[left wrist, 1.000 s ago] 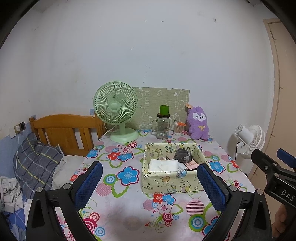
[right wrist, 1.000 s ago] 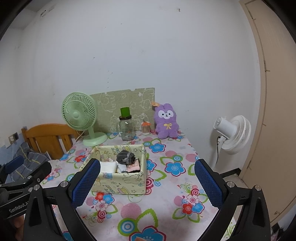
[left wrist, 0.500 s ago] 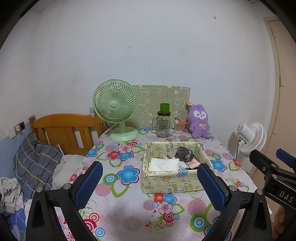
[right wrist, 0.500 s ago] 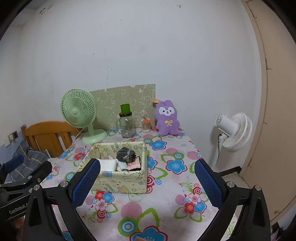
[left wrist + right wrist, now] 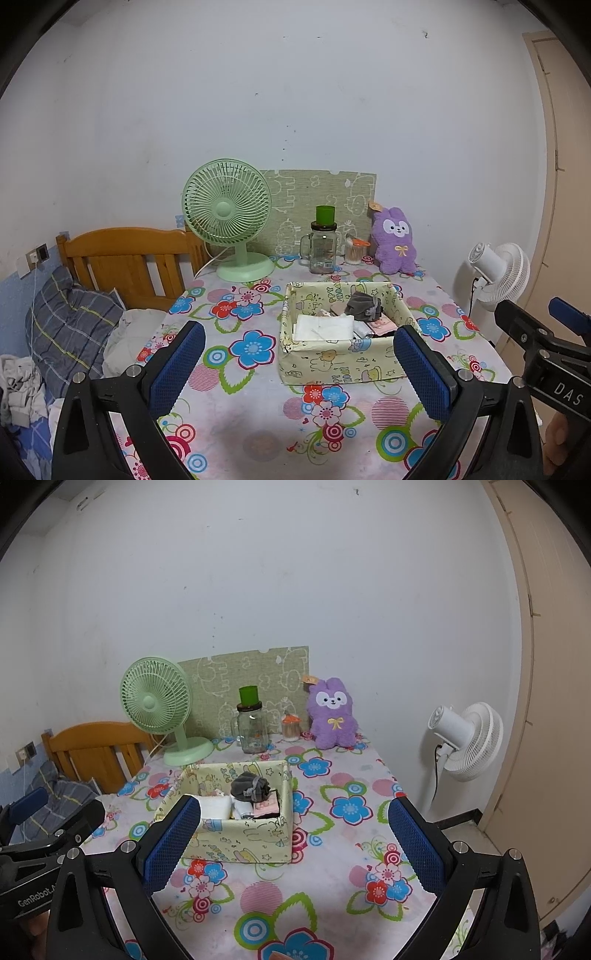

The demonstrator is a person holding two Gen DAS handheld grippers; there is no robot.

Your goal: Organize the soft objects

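Observation:
A pale yellow cartoon-print fabric box [image 5: 332, 363] [image 5: 243, 840] stands on the flowered table. It holds folded white cloth [image 5: 323, 326], a dark grey bundle [image 5: 364, 306] [image 5: 253, 786] and a pink folded item [image 5: 267, 806]. A purple plush rabbit [image 5: 393, 240] [image 5: 332, 712] sits at the table's back by the wall. My left gripper [image 5: 299, 369] is open and empty, held back from the box at the table's near edge. My right gripper [image 5: 293, 845] is open and empty, also back from the box.
A green desk fan [image 5: 231, 218], a glass jar with a green cup on top [image 5: 323, 243] and a small jar of swabs [image 5: 354, 251] stand along the back. A wooden bed headboard [image 5: 125, 258] and bedding lie left. A white floor fan [image 5: 465, 738] stands right.
Both grippers have drawn slightly back and up from the table, so the box looks a little smaller. Both stay open and empty.

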